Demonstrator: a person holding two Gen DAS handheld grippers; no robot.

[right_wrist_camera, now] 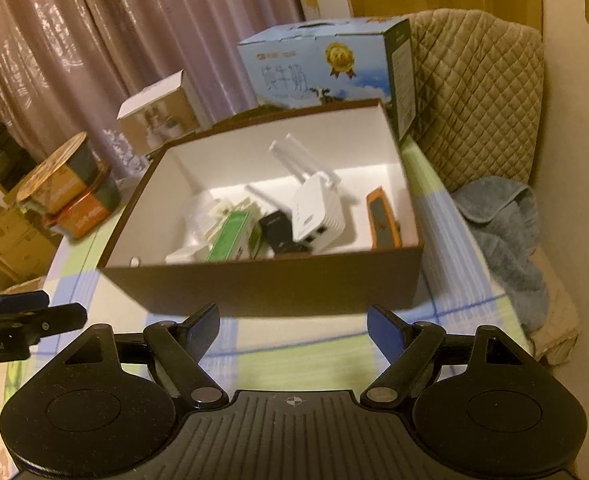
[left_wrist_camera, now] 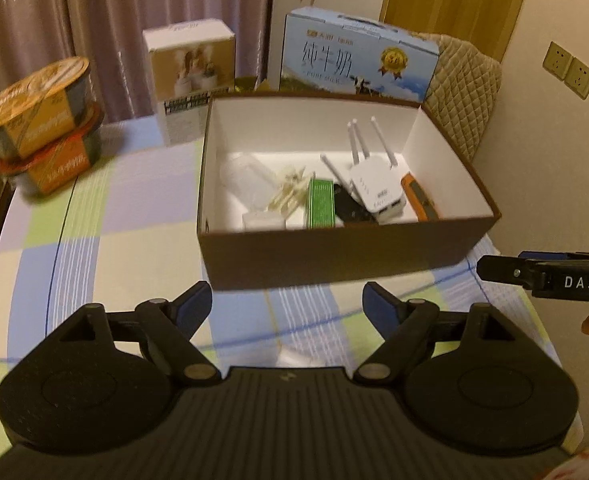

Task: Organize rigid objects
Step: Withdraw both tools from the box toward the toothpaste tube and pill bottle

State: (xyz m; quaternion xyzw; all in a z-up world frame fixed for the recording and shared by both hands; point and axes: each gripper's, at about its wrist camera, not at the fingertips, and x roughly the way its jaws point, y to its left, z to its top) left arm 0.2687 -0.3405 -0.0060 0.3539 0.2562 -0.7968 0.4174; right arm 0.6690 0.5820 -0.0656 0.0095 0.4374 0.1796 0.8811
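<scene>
A brown box (left_wrist_camera: 334,256) with a white inside stands on the checked tablecloth (left_wrist_camera: 114,240). In it lie a white router (left_wrist_camera: 376,188) with antennas, an orange tool (left_wrist_camera: 418,196), a green packet (left_wrist_camera: 322,204), a black device (left_wrist_camera: 350,208), a clear container (left_wrist_camera: 246,176) and several pale pegs. My left gripper (left_wrist_camera: 288,300) hovers open just before the box's near wall, nothing between its fingers. My right gripper (right_wrist_camera: 294,320) is open too, facing the same box (right_wrist_camera: 262,288) and router (right_wrist_camera: 318,212). Each gripper shows side-on in the other's view, the right one (left_wrist_camera: 484,270) and the left one (right_wrist_camera: 66,316).
Two stacked noodle bowls (left_wrist_camera: 42,120) sit at the table's left. A white carton (left_wrist_camera: 190,76) and a blue milk case (left_wrist_camera: 358,56) stand behind the box. A quilted chair back (right_wrist_camera: 474,92) and a blue towel (right_wrist_camera: 502,232) are to the right, past the table edge.
</scene>
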